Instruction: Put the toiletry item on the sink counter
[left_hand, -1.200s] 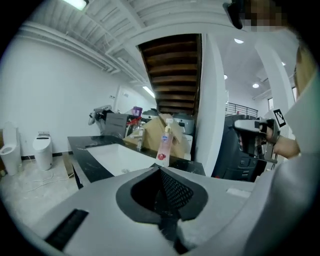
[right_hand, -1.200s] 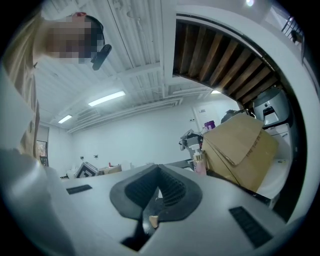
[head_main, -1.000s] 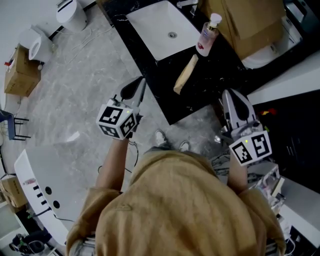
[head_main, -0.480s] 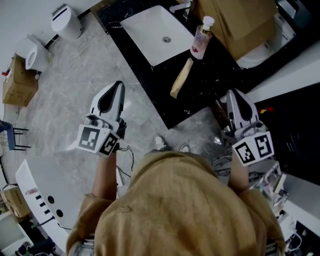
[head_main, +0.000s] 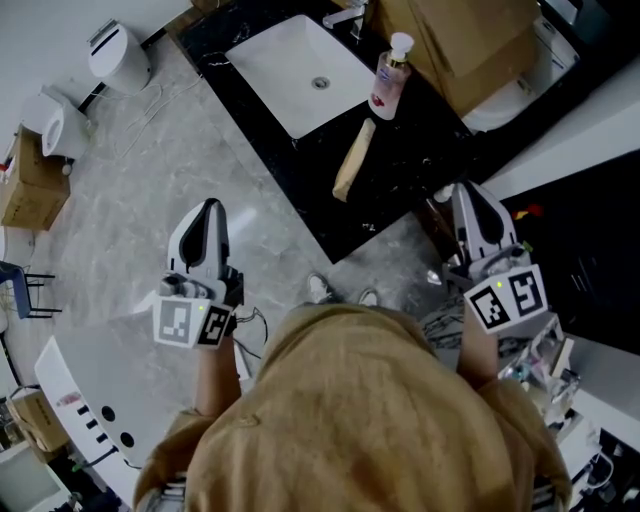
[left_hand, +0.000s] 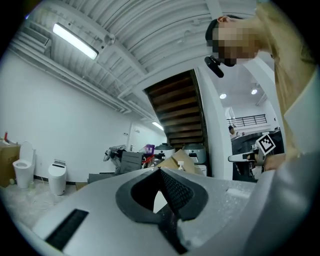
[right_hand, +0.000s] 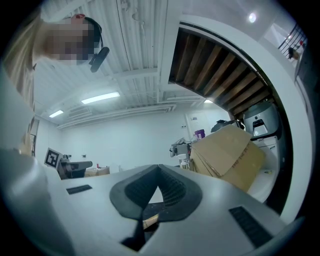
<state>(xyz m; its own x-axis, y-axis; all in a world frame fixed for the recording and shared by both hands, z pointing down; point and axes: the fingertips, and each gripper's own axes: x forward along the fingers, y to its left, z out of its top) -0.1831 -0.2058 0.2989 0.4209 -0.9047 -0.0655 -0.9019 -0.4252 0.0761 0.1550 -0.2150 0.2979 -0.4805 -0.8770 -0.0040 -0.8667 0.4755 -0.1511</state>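
The black sink tabletop (head_main: 425, 150) is seen ahead of both claws, with its near corner lying between them. The right claw (head_main: 463, 192) is held just beside that tabletop's near edge. The left claw (head_main: 210, 206) is held over the grey marbled floor (head_main: 130, 170), apart from the tabletop. The white basin (head_main: 290, 70) is set into the tabletop, beyond the left claw and off to its right. A cardboard box (head_main: 455, 40) is propped at the far end, straight ahead of the right claw.

Both claws are closed, tips met, and nothing is gripped between the pads.

The pump bottle (head_main: 388, 78) is stood upright beside the basin, well ahead of the right claw and to its left. The tan elongated item (head_main: 353, 160) is laid flat on the tabletop, nearer than the bottle, ahead and left of the right claw, and touched by neither claw.
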